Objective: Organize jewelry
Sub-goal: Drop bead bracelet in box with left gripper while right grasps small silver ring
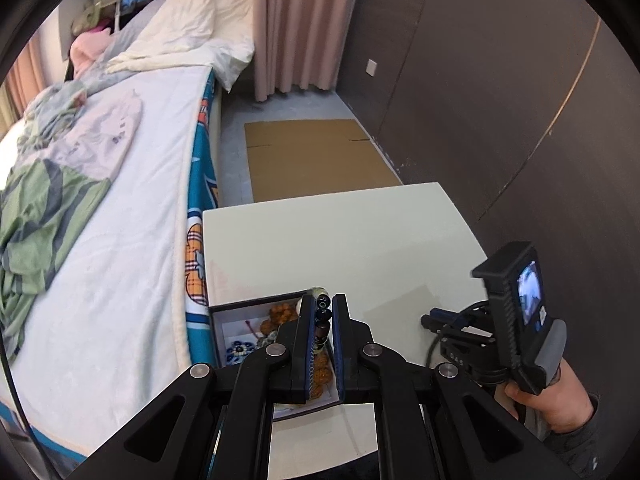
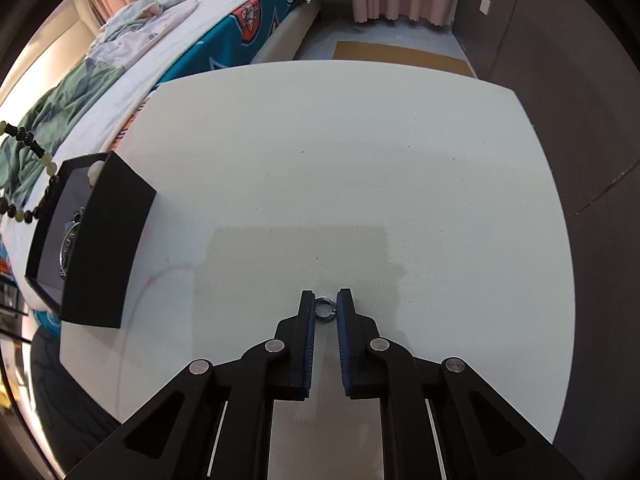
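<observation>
My left gripper [image 1: 323,310] is shut on a bead bracelet [image 1: 322,314] of dark and pale beads and holds it over the open black jewelry box [image 1: 224,320]. The box holds an orange bead string [image 1: 280,314] and a blue flower piece [image 1: 239,350]. In the right wrist view the bracelet [image 2: 28,152] hangs above the box [image 2: 108,240] at the table's left edge. My right gripper [image 2: 326,306] is shut on a small silver ring [image 2: 325,309] low over the white table [image 2: 340,160].
A bed [image 1: 120,220] with clothes and bedding runs along the table's left side. Flat cardboard [image 1: 316,156] lies on the floor beyond the table. A dark wall [image 1: 520,100] stands to the right. The right-hand gripper's body [image 1: 516,320] is beside my left one.
</observation>
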